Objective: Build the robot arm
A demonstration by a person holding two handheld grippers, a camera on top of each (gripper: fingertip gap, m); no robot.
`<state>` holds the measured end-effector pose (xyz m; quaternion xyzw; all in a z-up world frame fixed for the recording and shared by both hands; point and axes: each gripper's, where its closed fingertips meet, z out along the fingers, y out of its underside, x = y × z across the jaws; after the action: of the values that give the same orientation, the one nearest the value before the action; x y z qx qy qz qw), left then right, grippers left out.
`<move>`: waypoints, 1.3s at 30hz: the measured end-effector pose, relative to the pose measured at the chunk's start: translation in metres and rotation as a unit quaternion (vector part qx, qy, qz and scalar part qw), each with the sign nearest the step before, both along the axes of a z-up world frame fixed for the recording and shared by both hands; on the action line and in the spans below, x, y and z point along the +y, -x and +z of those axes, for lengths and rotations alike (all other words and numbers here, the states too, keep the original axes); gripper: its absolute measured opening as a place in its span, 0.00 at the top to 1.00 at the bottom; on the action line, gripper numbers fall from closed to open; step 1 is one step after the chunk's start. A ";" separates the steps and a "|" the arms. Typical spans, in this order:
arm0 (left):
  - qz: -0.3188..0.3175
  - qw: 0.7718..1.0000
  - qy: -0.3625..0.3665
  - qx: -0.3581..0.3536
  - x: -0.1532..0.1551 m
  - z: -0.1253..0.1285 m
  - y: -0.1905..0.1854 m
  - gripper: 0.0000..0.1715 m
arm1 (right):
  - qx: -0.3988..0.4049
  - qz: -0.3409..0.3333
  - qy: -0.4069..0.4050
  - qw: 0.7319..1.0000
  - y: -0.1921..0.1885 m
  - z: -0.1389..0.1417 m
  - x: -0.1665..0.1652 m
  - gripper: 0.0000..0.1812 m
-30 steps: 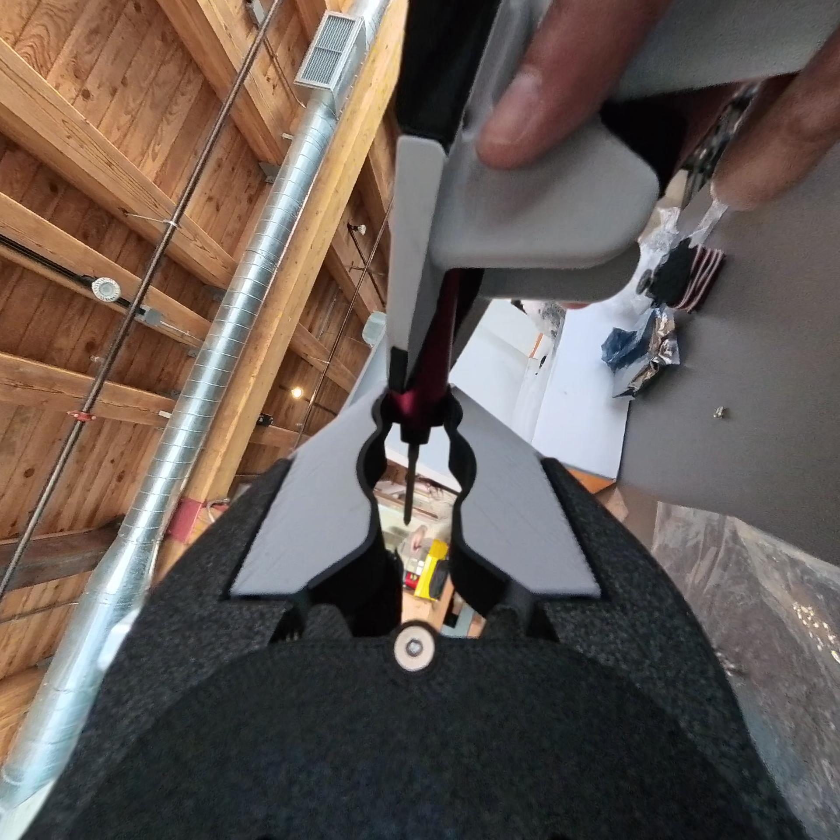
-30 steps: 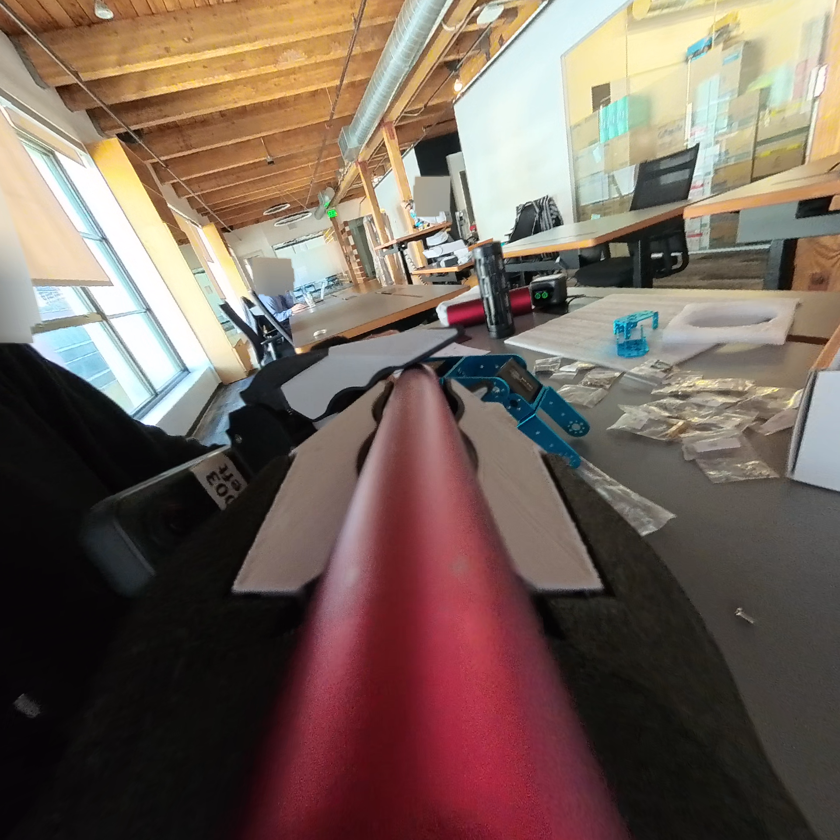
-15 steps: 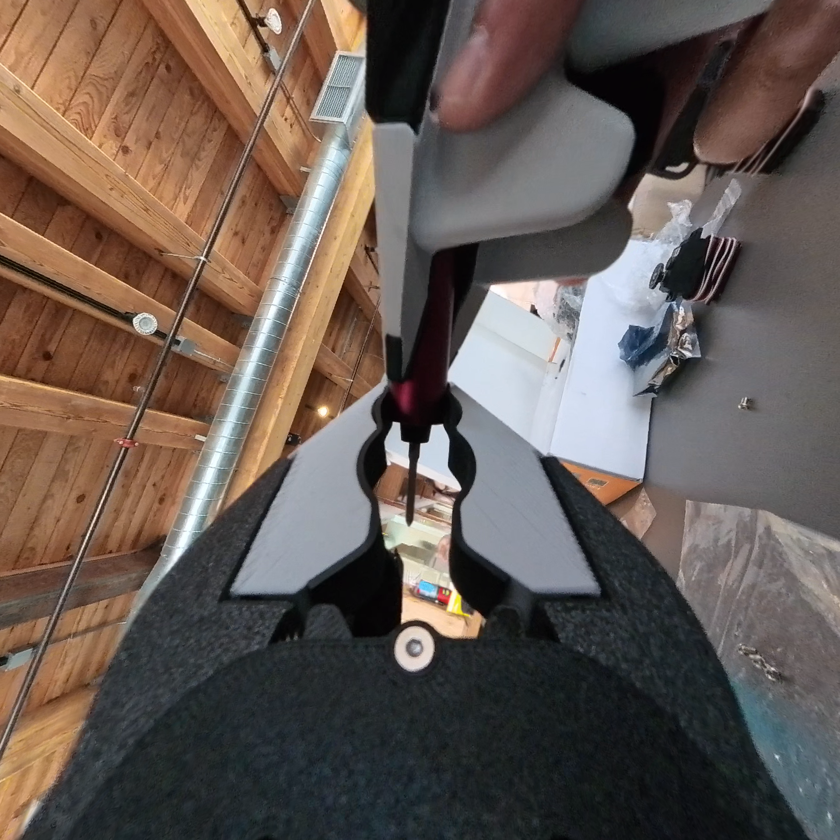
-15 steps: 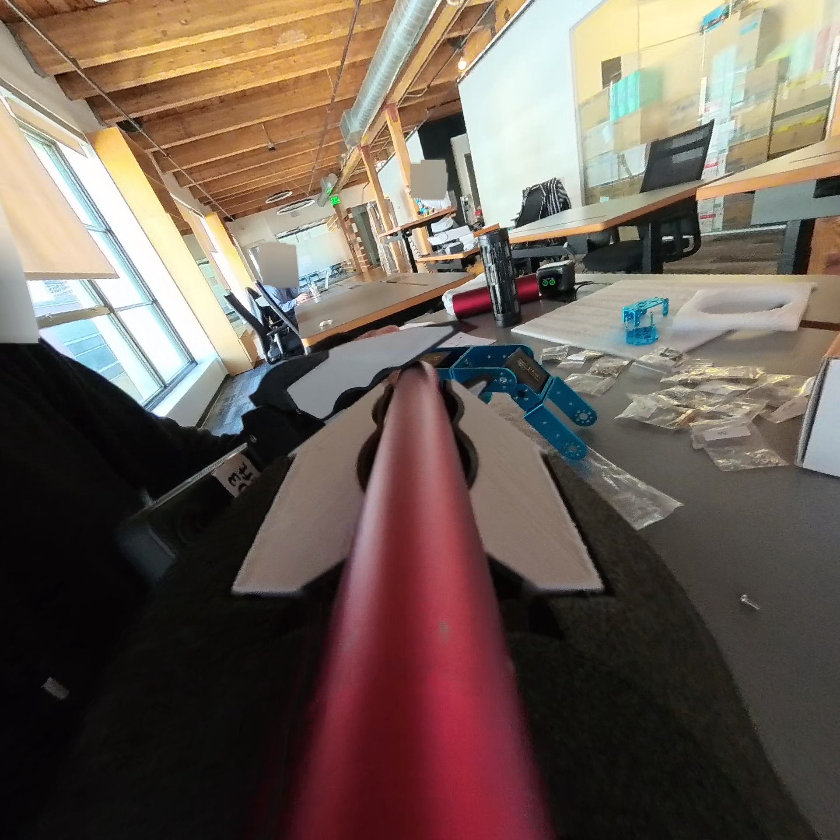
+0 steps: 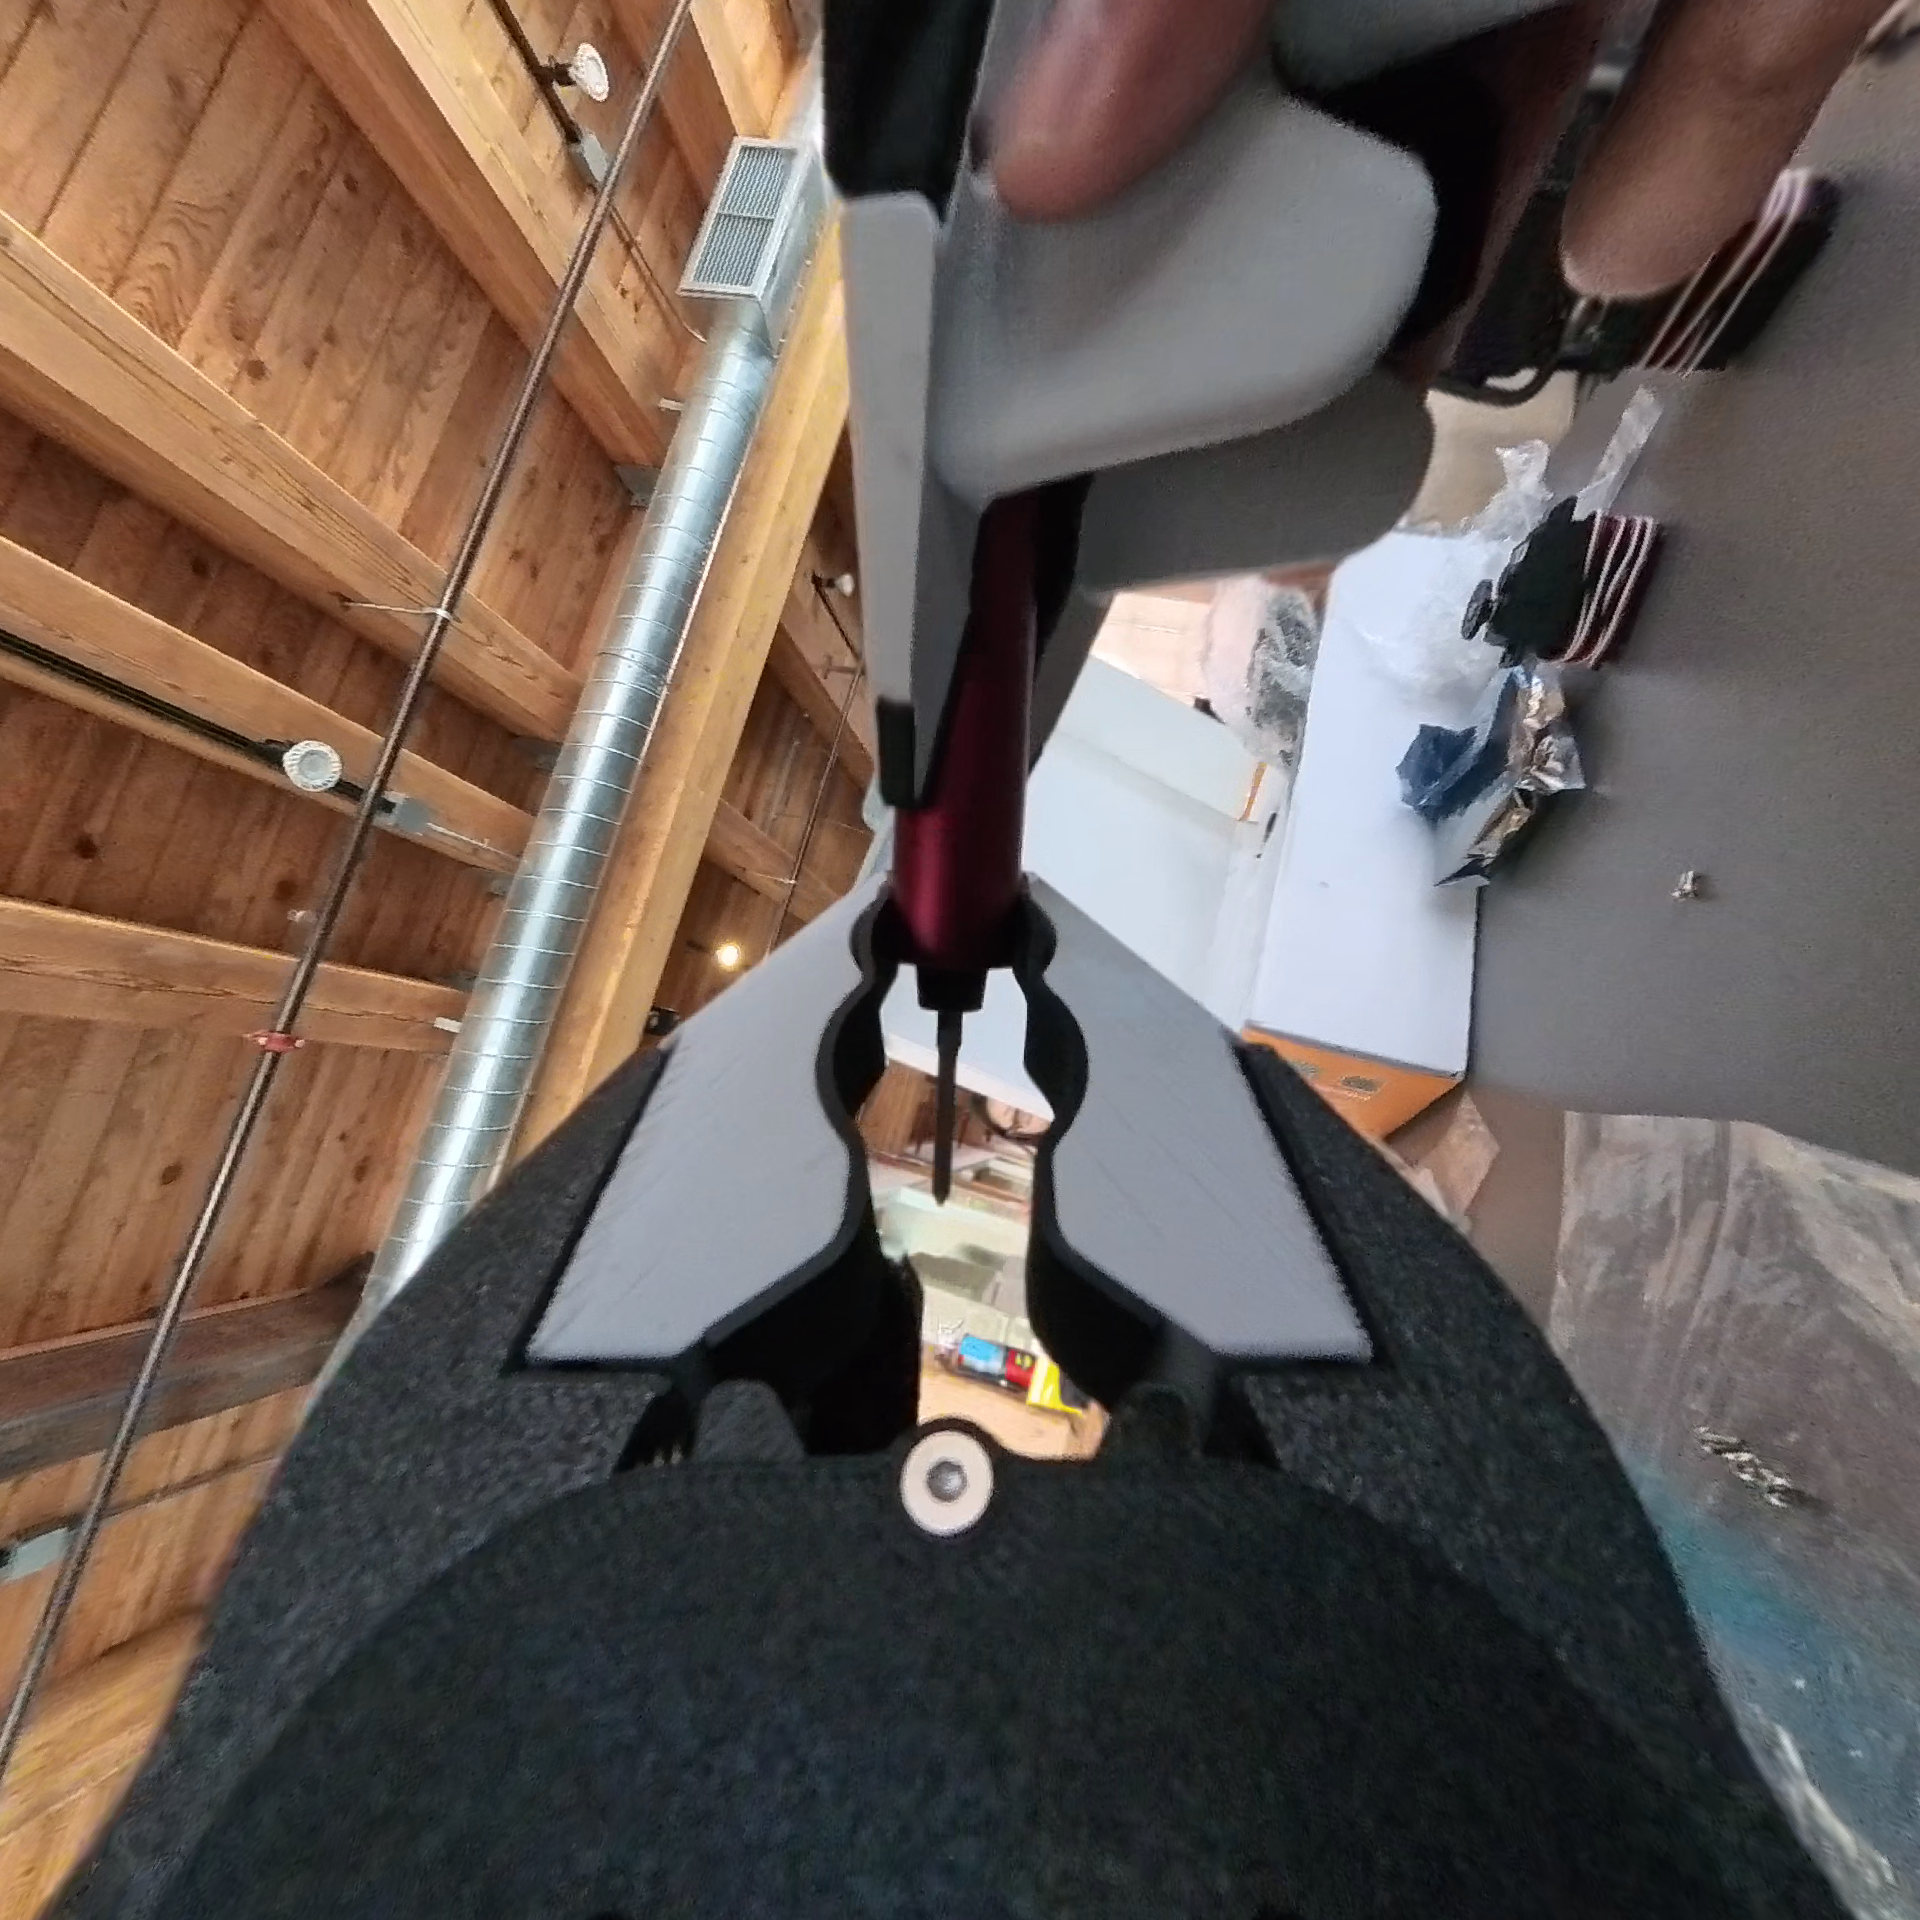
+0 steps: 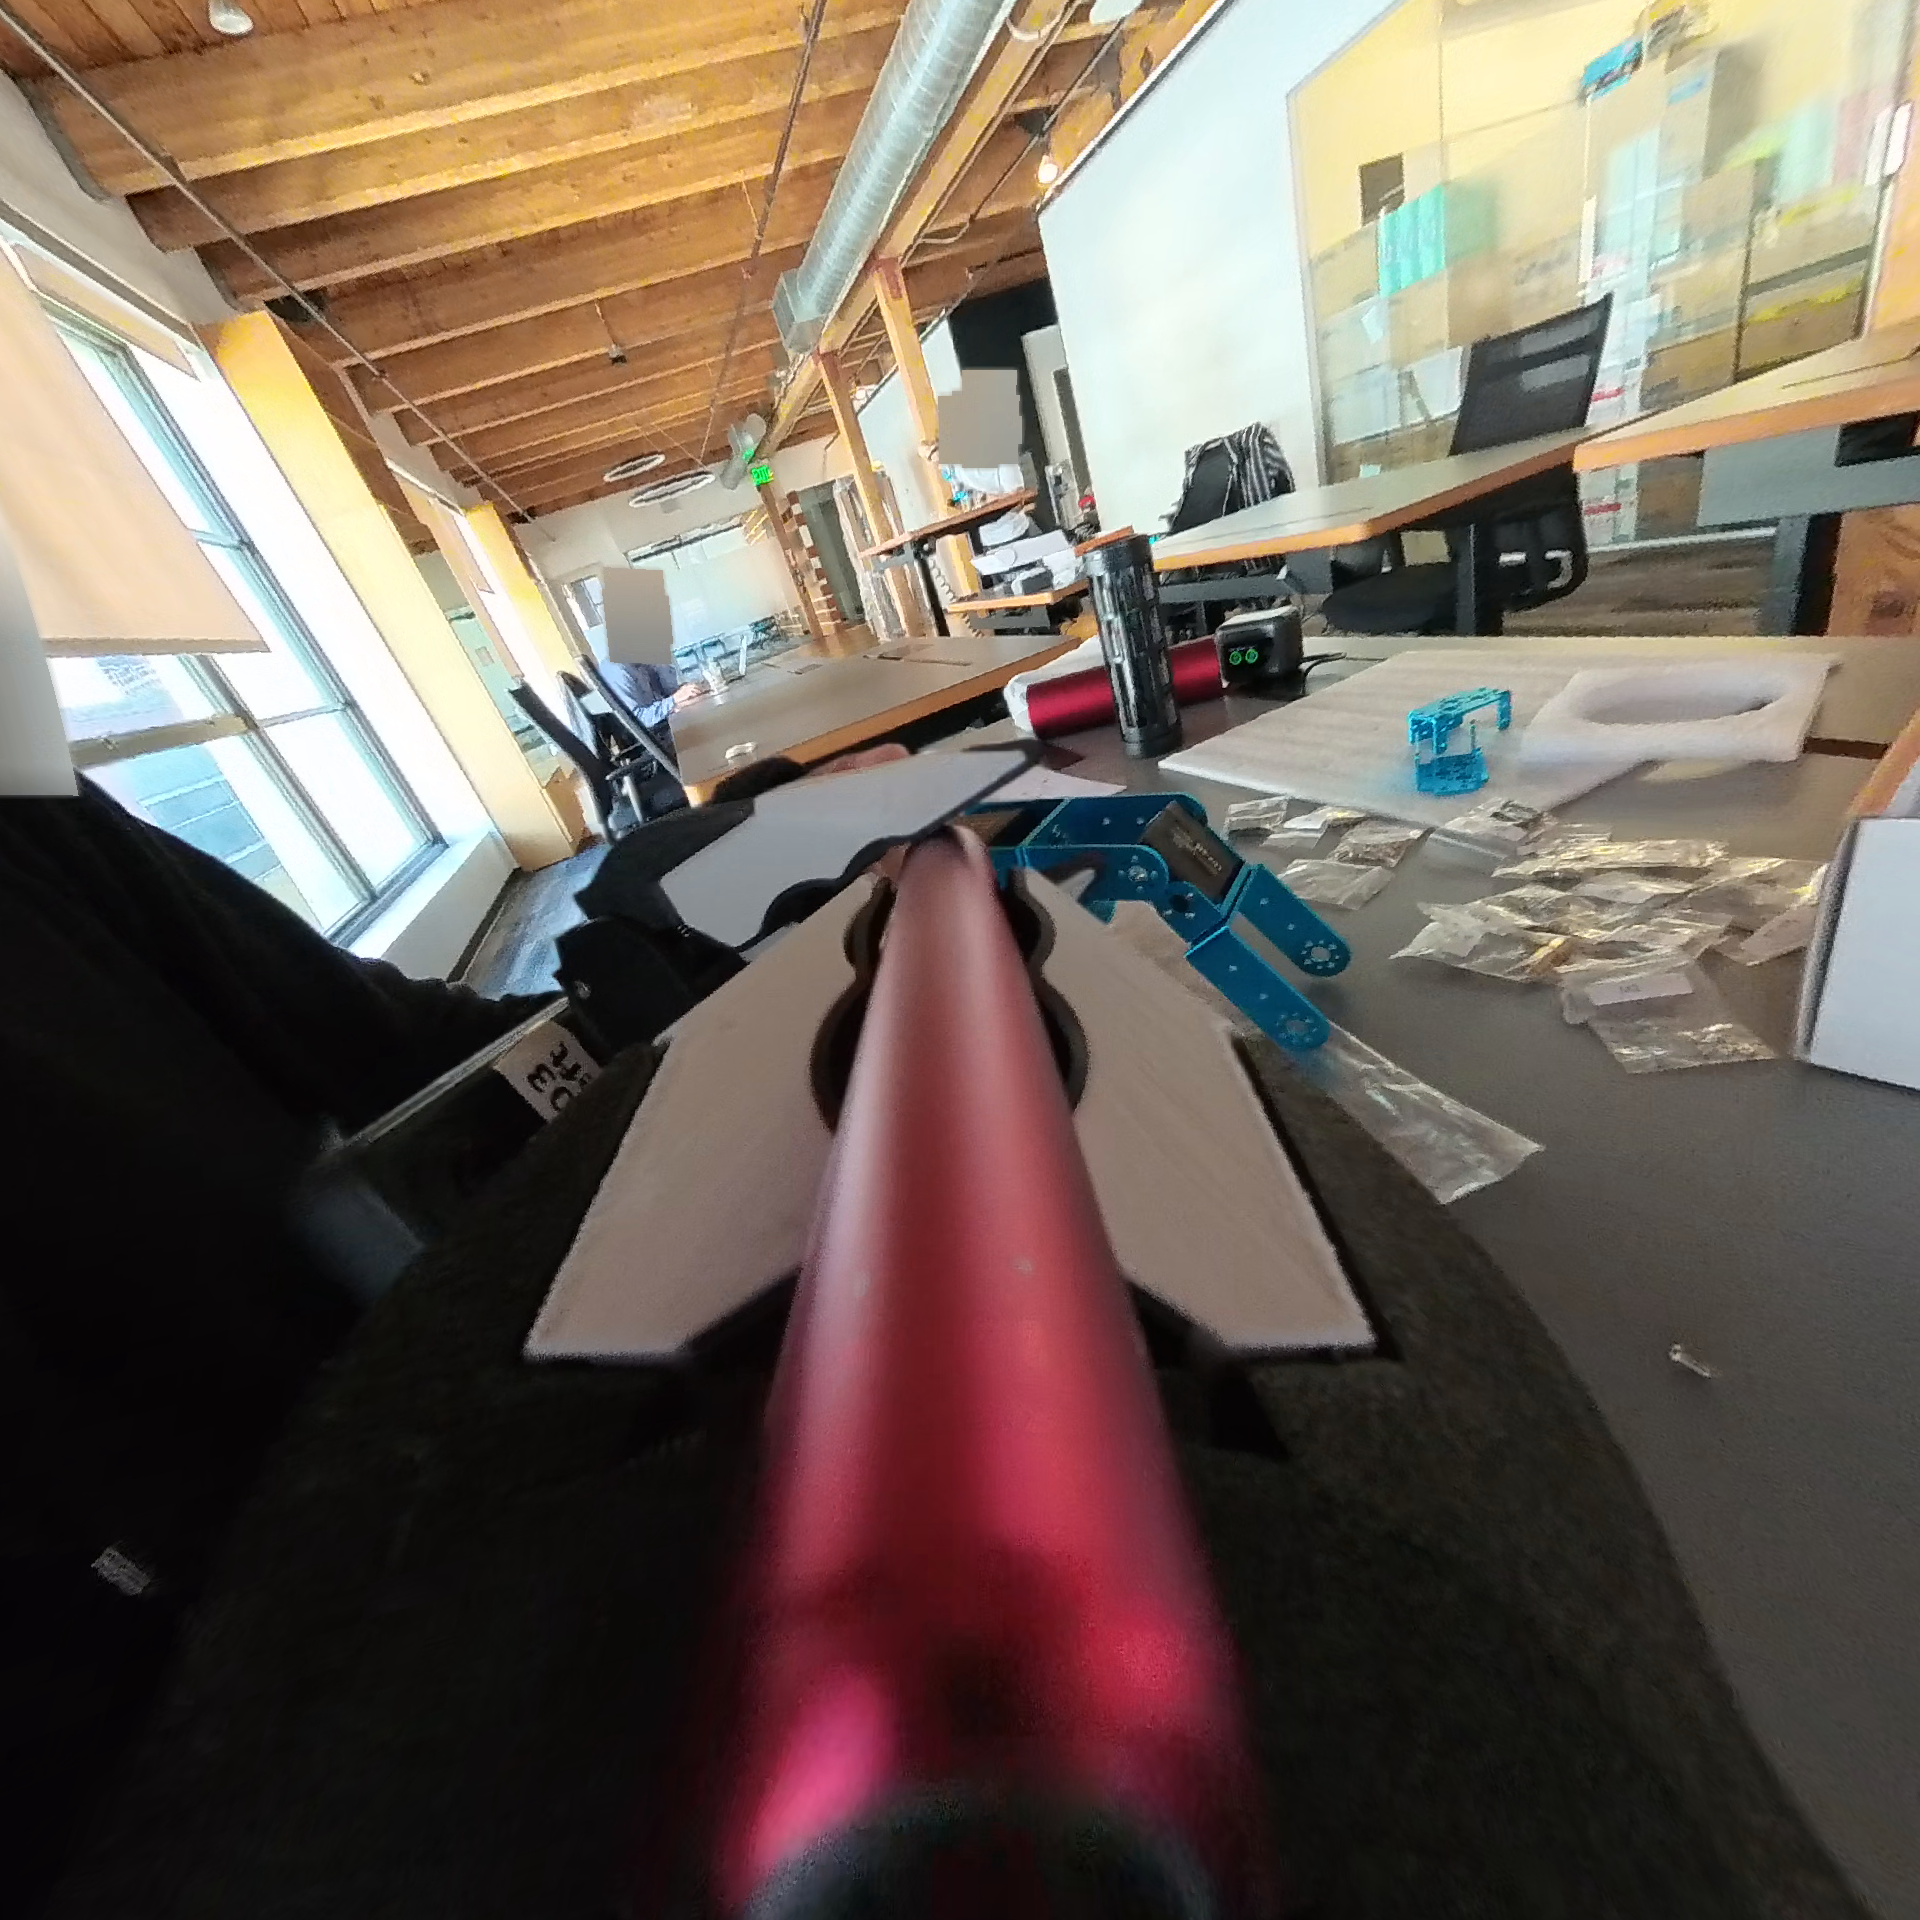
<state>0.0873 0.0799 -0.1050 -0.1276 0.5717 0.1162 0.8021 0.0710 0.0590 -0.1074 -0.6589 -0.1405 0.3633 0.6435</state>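
A red screwdriver lies lengthwise between the fingers of my right gripper, which is shut on its handle. In the left wrist view the screwdriver comes down from the right gripper's grey finger, held by a person's hand. My left gripper is shut around its front collar. The thin black bit points back between the left fingers toward the camera. The left gripper's grey finger plate also shows in the right wrist view, crossing the screwdriver's tip. Both grippers are raised off the table.
On the grey table lie a blue servo-bracket assembly, several small parts bags, a loose screw, a white box, a foam sheet with a small blue bracket, and a black cylinder. The tips of both grippers are at nearly the same place. The blue servo-bracket assembly lies around 15 centimetres away from my left fingertips.
Both grippers have shifted and tilted slightly together, so the ceiling and table slide in the views. Both grips on the screwdriver look the same.
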 end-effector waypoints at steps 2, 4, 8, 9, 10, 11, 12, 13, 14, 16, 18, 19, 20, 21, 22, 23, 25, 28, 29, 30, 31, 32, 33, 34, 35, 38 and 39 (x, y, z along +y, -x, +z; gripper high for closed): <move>-0.003 1.000 -0.007 -0.006 0.000 0.001 0.002 0.88 | 0.005 0.010 0.003 1.000 0.000 0.001 -0.003 0.88; 0.002 1.000 -0.021 -0.019 -0.001 0.004 0.003 0.88 | -0.001 0.011 -0.012 1.000 0.002 0.003 -0.004 0.87; 0.001 0.999 -0.026 -0.026 0.000 0.004 0.004 0.88 | -0.006 0.003 -0.016 1.000 0.003 0.002 -0.004 0.87; 0.003 0.999 -0.026 -0.029 -0.001 0.005 0.004 0.88 | -0.006 0.001 -0.018 1.000 0.004 0.003 -0.005 0.87; 0.005 0.999 -0.023 -0.026 -0.001 0.005 0.004 0.88 | -0.004 0.000 -0.019 1.000 0.003 0.003 -0.005 0.87; 0.004 0.999 -0.022 -0.023 -0.001 0.005 0.004 0.88 | 0.002 0.000 -0.019 1.000 0.003 0.003 -0.005 0.87; 0.004 0.999 -0.024 -0.024 -0.001 0.005 0.003 0.88 | 0.008 0.001 -0.019 1.000 0.002 0.004 -0.005 0.87; 0.005 0.999 -0.028 -0.022 0.000 0.005 0.003 0.88 | 0.011 0.001 -0.014 1.000 0.001 0.003 -0.004 0.87; 0.005 0.999 -0.032 -0.020 0.001 0.002 0.004 0.88 | 0.017 0.006 0.000 1.000 0.000 0.003 -0.005 0.87; 0.007 0.999 -0.032 -0.022 0.002 0.002 0.003 0.88 | 0.027 0.005 0.005 1.000 -0.003 0.004 -0.004 0.88; 0.005 0.999 -0.032 -0.025 0.000 0.003 0.003 0.88 | 0.027 0.004 -0.006 1.000 -0.004 0.007 -0.006 0.87; 0.004 0.999 -0.033 -0.027 -0.001 0.004 0.004 0.88 | 0.033 0.006 -0.007 0.999 -0.004 0.007 -0.007 0.88; 0.002 0.999 -0.034 -0.027 -0.001 0.004 0.004 0.88 | 0.041 0.012 -0.002 0.999 -0.003 0.008 -0.007 0.88; 0.001 0.999 -0.035 -0.027 -0.001 0.003 0.004 0.88 | 0.049 0.018 0.001 0.999 -0.003 0.008 -0.008 0.88; 0.001 0.999 -0.037 -0.029 -0.001 0.002 0.004 0.88 | 0.051 0.018 -0.001 0.999 -0.004 0.008 -0.008 0.88; 0.003 0.999 -0.039 -0.028 -0.001 0.002 0.004 0.88 | 0.041 0.013 -0.012 0.999 -0.004 0.007 -0.008 0.88; 0.004 0.999 -0.033 -0.023 0.000 0.000 0.002 0.88 | 0.036 0.004 -0.011 0.999 -0.005 0.006 -0.008 0.88; -0.015 1.000 0.014 0.001 0.000 -0.004 -0.001 0.88 | 0.023 -0.011 -0.022 0.999 -0.007 0.005 -0.007 0.87; -0.031 0.998 0.044 0.022 0.000 -0.008 -0.003 0.89 | 0.014 -0.015 -0.022 1.000 -0.007 0.004 -0.007 0.87; -0.052 0.995 0.077 0.044 -0.001 -0.011 -0.005 0.89 | 0.007 -0.014 -0.025 1.000 -0.007 0.004 -0.008 0.87; -0.074 0.989 0.112 0.069 -0.003 -0.014 -0.006 0.89 | -0.003 -0.012 -0.034 0.999 -0.007 0.006 -0.008 0.88; -0.097 0.978 0.154 0.105 -0.006 -0.021 -0.007 0.89 | -0.026 -0.011 -0.042 0.999 -0.007 0.005 -0.009 0.88; -0.121 0.959 0.207 0.151 -0.009 -0.030 -0.008 0.89 | -0.063 -0.012 -0.055 0.996 -0.007 0.004 -0.009 0.88; -0.149 0.936 0.260 0.185 -0.013 -0.034 -0.008 0.89 | -0.095 -0.009 -0.079 0.992 -0.006 0.005 -0.010 0.88; -0.173 0.905 0.313 0.229 -0.017 -0.040 -0.006 0.89 | -0.121 0.001 -0.094 0.988 -0.003 0.005 -0.012 0.89; -0.229 0.772 0.469 0.362 -0.030 -0.053 0.006 0.89 | -0.198 0.036 -0.096 0.975 0.005 -0.004 -0.014 0.88; -0.250 0.723 0.506 0.399 -0.034 -0.053 0.013 0.89 | -0.221 0.045 -0.103 0.969 0.009 -0.006 -0.015 0.88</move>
<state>0.0739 0.0459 -0.1584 -0.3082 0.8242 -0.3550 0.3158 0.0622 0.0441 -0.1135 -0.6458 -0.3457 0.2210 0.6438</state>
